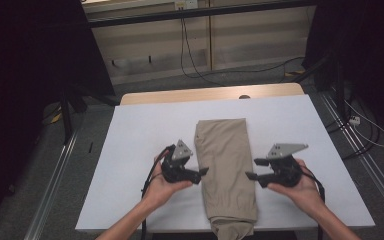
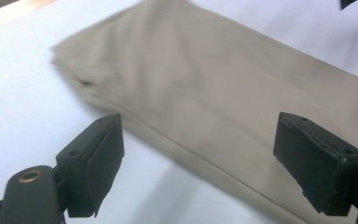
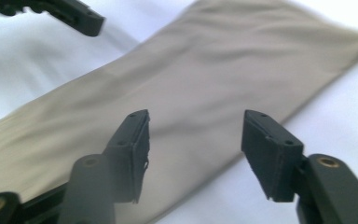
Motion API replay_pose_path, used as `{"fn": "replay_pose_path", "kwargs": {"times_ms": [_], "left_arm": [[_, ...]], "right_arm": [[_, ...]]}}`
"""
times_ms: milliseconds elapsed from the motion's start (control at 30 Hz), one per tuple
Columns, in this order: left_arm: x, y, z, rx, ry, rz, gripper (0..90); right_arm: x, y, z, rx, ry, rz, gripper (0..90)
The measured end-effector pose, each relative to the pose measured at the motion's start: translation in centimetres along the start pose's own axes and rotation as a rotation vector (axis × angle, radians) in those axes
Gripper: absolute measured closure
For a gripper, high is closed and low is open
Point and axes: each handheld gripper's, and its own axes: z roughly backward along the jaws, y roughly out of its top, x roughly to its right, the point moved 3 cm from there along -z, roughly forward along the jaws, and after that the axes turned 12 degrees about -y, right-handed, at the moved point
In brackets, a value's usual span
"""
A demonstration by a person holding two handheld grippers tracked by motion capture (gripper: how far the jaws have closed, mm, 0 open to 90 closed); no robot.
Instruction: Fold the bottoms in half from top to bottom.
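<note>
Folded beige trousers [image 1: 226, 167] lie lengthwise down the middle of the white table [image 1: 135, 135], their near end hanging over the front edge. My left gripper [image 1: 202, 173] is held just left of the cloth, jaws pointing at its edge and open with nothing between them. My right gripper [image 1: 252, 169] faces the cloth from the right side, also open and empty. In the left gripper view the trousers [image 2: 205, 88] run diagonally beyond the spread left gripper [image 2: 198, 168]. The right gripper view has the trousers [image 3: 191, 84] past the parted right gripper [image 3: 195, 156], and the left gripper's jaw tip [image 3: 81, 18] at top left.
A wooden strip [image 1: 210, 93] borders the table's far side. Metal floor rails [image 1: 55, 175] run along both sides of the table, and cables [image 1: 360, 125] trail on the floor to the right and behind.
</note>
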Motion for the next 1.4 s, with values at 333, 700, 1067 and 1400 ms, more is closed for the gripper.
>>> {"fn": "replay_pose_path", "kwargs": {"times_ms": [333, 700, 1067, 1400], "left_arm": [[-9.3, 4.5, -4.4, 0.057, 0.068, 0.107, 19.6], [-13.6, 5.4, -9.0, -0.016, 0.085, 0.174, 40.1], [-13.8, 4.7, -9.9, -0.042, 0.072, 0.222, 30.2], [-10.7, 4.2, -9.5, -0.075, -0.072, 0.176, 82.2]], "right_arm": [[8.7, 5.0, -7.3, 0.018, -0.136, -0.141, 39.5], [12.4, 7.0, -15.1, -0.062, -0.159, -0.149, 55.5], [11.8, 5.9, -17.3, -0.156, -0.130, -0.127, 45.4], [11.4, 5.6, -15.8, -0.242, 0.025, -0.151, 83.9]]}}
